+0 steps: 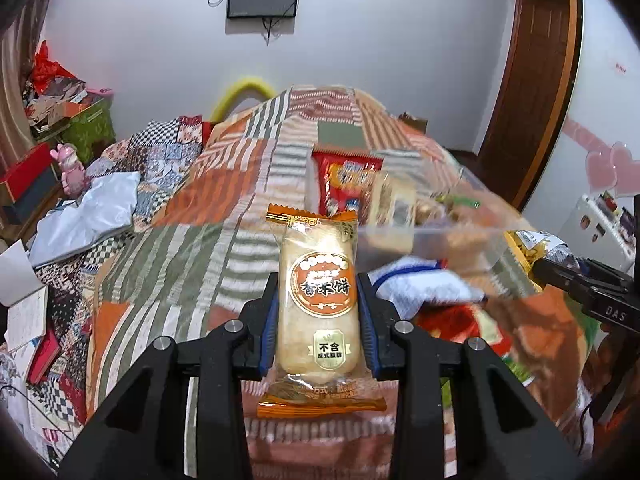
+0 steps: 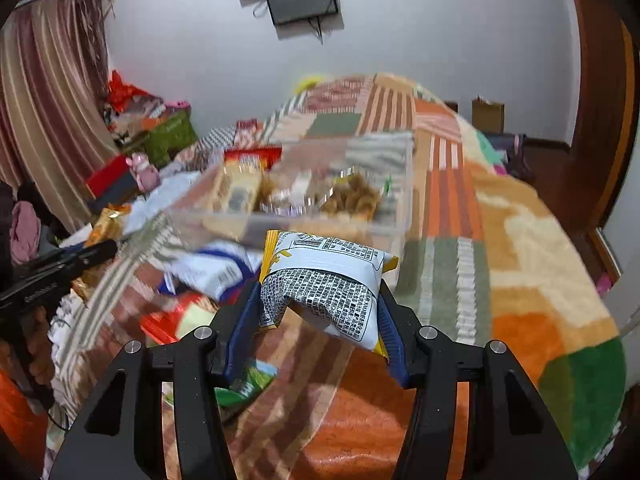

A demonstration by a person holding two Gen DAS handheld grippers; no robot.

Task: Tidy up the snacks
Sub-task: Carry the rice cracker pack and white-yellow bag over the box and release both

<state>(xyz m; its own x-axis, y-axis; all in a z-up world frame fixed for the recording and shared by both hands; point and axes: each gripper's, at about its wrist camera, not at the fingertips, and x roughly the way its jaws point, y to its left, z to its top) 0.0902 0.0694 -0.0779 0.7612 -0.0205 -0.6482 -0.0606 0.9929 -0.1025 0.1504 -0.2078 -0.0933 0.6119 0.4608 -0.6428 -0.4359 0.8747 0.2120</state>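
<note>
left hand-held gripper (image 1: 318, 312) clamping rice cracker pack (image 1: 317, 304) lengthwise, pointing away, right hand-held gripper (image 2: 318, 312) gripping crumpled snack bag (image 2: 326, 284) crosswise

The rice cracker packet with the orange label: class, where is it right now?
In the left wrist view the rice cracker packet stands centre, clamped between the left tongs, with the clear snack box beyond.

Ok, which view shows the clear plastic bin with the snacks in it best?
The right wrist view: the clear bin sits centred ahead of the right gripper, its contents and front wall visible though blurred. In the left wrist view the bin is off to the right, more smeared, beside the rice cracker packet.
</note>
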